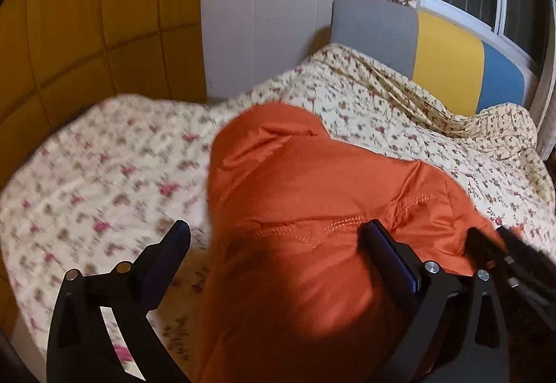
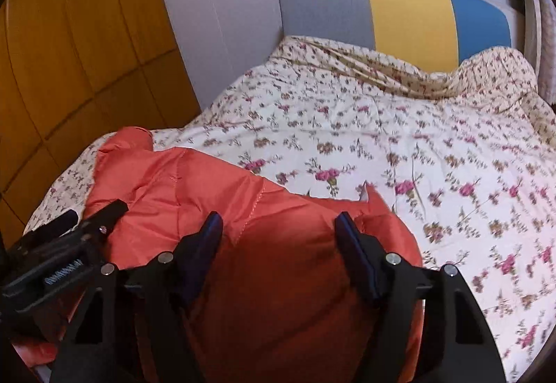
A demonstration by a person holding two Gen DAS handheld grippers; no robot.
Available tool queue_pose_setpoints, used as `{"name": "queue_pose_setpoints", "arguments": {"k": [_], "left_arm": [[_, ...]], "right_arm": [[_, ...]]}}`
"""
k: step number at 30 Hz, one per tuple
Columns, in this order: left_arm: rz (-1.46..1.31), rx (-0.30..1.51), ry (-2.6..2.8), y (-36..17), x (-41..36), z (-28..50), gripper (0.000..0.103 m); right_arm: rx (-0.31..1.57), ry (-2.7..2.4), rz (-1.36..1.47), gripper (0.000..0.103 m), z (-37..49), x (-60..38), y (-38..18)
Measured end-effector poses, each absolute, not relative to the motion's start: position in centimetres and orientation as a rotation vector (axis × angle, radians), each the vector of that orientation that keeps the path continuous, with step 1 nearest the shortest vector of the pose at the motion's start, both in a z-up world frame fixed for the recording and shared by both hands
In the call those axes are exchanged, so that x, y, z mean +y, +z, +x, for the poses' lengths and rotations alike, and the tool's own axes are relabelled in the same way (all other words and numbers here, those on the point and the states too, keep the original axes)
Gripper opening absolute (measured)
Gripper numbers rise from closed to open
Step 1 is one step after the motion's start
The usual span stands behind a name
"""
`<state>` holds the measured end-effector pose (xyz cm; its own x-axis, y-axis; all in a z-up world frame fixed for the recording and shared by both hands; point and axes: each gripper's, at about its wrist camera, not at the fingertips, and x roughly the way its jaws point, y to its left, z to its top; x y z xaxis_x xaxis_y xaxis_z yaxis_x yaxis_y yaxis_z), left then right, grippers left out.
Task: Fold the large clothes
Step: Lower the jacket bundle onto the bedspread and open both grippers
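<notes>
Left wrist view: the left gripper [image 1: 274, 237] stands with jaws spread wide, its pads clear of the orange jacket [image 1: 312, 202] bunched between them on the floral bedspread [image 1: 104, 174]. Right wrist view: the right gripper [image 2: 279, 226] straddles the same jacket, jaws partly drawn in; whether its pads [image 2: 351, 237] press the fabric cannot be told.

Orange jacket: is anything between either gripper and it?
No. The orange jacket lies on the floral bedspread, bulging between the spread fingers of both the left gripper and the right gripper.
</notes>
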<state>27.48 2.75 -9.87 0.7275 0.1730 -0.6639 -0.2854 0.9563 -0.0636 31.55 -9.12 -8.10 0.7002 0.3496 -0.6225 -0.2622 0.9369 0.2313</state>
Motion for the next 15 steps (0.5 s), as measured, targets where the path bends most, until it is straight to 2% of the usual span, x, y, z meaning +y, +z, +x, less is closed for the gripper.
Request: {"name": "queue_pose_setpoints", "arguments": {"k": [15], "left_arm": [[-0.151,0.742,0.262,-12.9,1.7,29.6,0.100]], "right_arm": [[0.750,0.333,0.152,0.070,33.4,-9.3,-11.9]]}}
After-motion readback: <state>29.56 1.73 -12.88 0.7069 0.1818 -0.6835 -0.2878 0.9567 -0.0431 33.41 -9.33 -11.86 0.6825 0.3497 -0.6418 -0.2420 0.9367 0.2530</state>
